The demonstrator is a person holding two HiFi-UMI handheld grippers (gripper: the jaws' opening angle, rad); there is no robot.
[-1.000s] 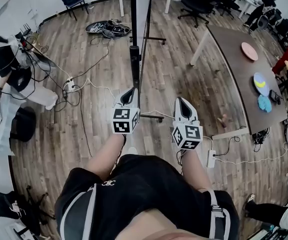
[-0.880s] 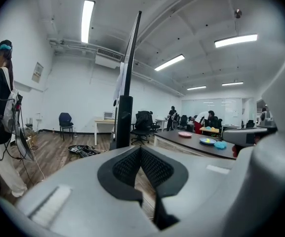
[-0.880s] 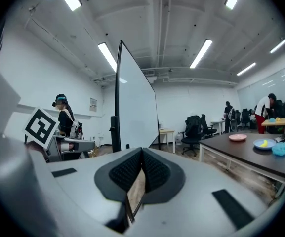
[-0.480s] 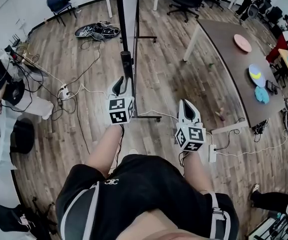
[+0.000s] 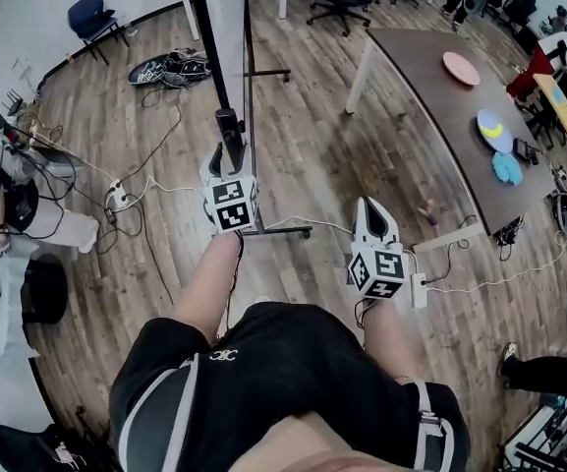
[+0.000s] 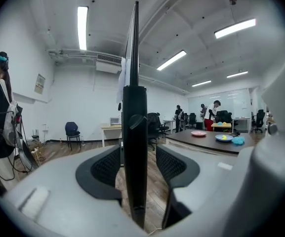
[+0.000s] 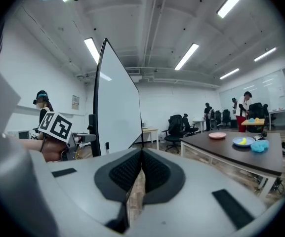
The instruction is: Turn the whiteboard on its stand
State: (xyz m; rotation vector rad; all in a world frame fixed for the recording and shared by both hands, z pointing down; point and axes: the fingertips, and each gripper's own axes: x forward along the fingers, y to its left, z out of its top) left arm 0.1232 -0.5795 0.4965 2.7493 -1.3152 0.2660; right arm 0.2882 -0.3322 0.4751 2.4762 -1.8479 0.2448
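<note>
Two tongs, two states: the left tongs (image 5: 229, 153) stand apart, having just been opening, with the black upright (image 6: 135, 132) of the whiteboard (image 7: 117, 107) between the pads but pressed by neither. The right tongs (image 5: 368, 209) are closed together and empty. The upright stands at 12 o'clock from the left tongs, its long axis vertical, and the panel runs edge-on away from it, so the left hand is plainly the nearer. The right sits off at about 4 o'clock, beside the board's face. Turning room looks fair: bare wood floor to the right, the long counter (image 5: 440, 116) well apart at 2 o'clock, cables (image 5: 170, 67) heaped at 11 o'clock — and the stand's foot bar (image 5: 288, 231) near the person's feet.
</note>
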